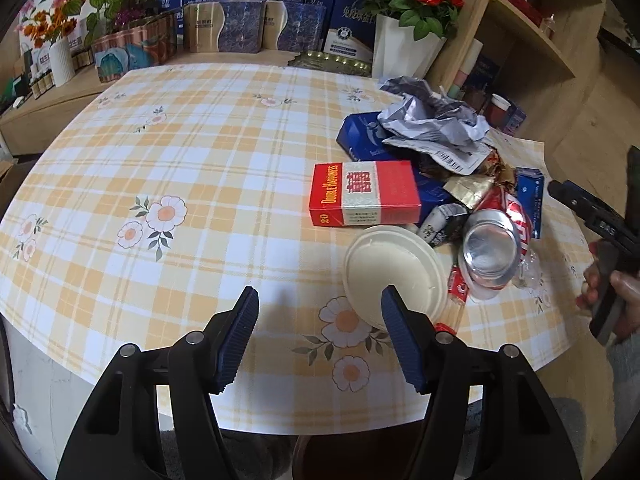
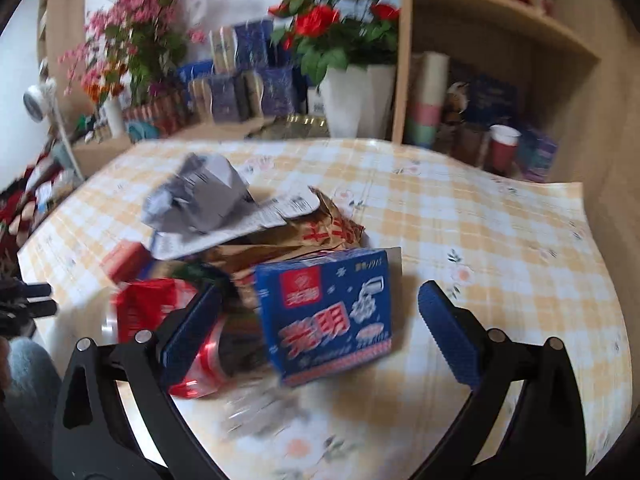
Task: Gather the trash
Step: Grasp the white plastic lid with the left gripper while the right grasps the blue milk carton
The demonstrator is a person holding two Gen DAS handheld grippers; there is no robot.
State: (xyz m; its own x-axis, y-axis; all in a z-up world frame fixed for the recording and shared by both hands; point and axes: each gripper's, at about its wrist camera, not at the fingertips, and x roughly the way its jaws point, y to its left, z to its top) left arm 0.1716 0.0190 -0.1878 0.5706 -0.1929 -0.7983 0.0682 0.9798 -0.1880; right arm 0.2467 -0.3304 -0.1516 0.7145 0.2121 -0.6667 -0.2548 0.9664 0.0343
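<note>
A heap of trash lies on the checked tablecloth [image 1: 192, 184]: a red cigarette pack [image 1: 364, 194], a white paper bowl [image 1: 394, 272], a crushed red can [image 1: 494, 246], crumpled grey paper [image 1: 432, 120] and a blue milk carton [image 2: 328, 312]. My left gripper [image 1: 320, 336] is open and empty above the near table edge, its right finger just in front of the bowl. My right gripper [image 2: 320, 332] is open, its fingers on either side of the blue carton, the left finger against the red can [image 2: 160, 312]. It also shows at the right edge of the left wrist view [image 1: 588, 208].
Blue boxes [image 1: 256, 24], a white vase of red roses [image 1: 404, 52] and other flower pots stand on a shelf behind the table. A wooden shelf unit [image 2: 492, 80] with cups stands at the back right. A brown paper bag [image 2: 296, 236] lies in the heap.
</note>
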